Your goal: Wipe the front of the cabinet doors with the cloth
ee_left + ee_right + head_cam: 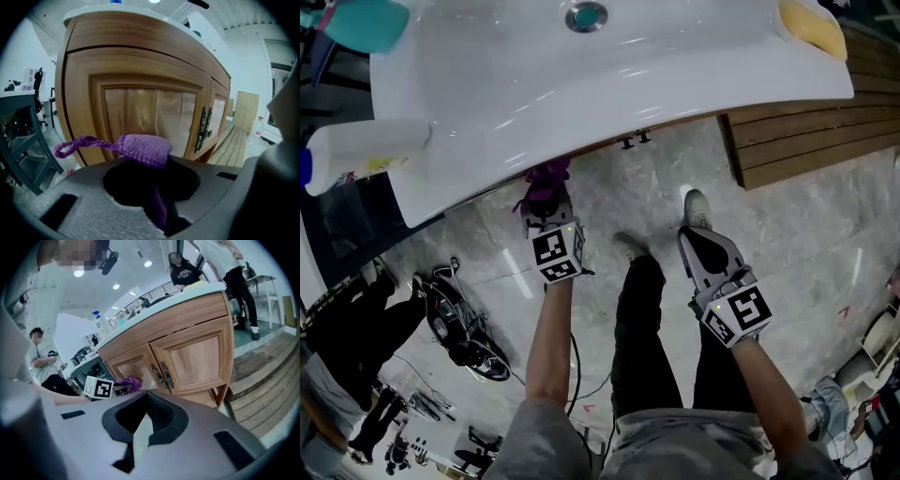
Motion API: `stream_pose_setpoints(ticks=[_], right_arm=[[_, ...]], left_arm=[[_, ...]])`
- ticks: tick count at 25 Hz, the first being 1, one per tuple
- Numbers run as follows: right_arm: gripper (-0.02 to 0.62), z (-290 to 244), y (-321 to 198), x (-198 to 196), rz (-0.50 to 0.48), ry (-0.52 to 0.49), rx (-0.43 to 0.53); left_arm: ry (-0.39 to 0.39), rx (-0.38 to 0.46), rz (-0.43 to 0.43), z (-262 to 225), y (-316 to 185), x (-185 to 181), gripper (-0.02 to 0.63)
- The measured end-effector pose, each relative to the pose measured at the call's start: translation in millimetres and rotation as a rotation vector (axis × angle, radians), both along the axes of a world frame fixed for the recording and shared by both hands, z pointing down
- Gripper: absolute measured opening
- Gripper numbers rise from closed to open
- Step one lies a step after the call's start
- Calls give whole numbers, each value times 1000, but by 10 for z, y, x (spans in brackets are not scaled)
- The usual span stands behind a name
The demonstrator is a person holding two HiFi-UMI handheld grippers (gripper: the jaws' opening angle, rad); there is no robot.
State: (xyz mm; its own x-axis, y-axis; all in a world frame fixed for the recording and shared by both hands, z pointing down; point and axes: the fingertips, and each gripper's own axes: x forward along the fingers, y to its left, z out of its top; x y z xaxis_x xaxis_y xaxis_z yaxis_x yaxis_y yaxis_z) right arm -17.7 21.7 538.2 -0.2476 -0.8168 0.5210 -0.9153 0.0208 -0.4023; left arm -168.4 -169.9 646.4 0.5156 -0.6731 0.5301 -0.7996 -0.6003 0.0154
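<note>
My left gripper (547,214) has its fingers closed on the purple knitted cloth (143,147), which bulges out past the tips with a loose loop (70,147) trailing to one side. It is held up in front of the left cabinet door (140,112), under the overhang of the white worktop (694,75). From the left gripper view I can't be sure the cloth is pressing on the panel or just off it. The right gripper (703,246) hangs back from the cabinet, fingers drawn together on nothing, facing the right cabinet door (197,355).

My worry is the pinch: only a small part of the cloth sits between the fingers, so a firm drag across the wood could pull it free. If the wad flattens, the hard fingertips might scrape the finish. The loop could also catch on the ornate metal handles (204,129) where the doors meet, and lifting too high would knock the gripper against the basin edge.

The doors are varnished wood with raised framing that a flat swipe would probably miss. The floor (619,187) is pale marbled tile, with slatted decking (825,131) to the right and cables (464,328) to my left. A white bottle (366,155) and a yellow sponge (814,28) sit up top, and other people stand about the room.
</note>
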Motion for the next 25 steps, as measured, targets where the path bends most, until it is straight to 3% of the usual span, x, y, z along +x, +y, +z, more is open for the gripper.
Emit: stream_pose_setpoints(ticks=[25], right_arm=[[9, 26, 296, 616, 83, -14, -4]], left_arm=[[27, -15, 138, -25, 305, 1012, 72]])
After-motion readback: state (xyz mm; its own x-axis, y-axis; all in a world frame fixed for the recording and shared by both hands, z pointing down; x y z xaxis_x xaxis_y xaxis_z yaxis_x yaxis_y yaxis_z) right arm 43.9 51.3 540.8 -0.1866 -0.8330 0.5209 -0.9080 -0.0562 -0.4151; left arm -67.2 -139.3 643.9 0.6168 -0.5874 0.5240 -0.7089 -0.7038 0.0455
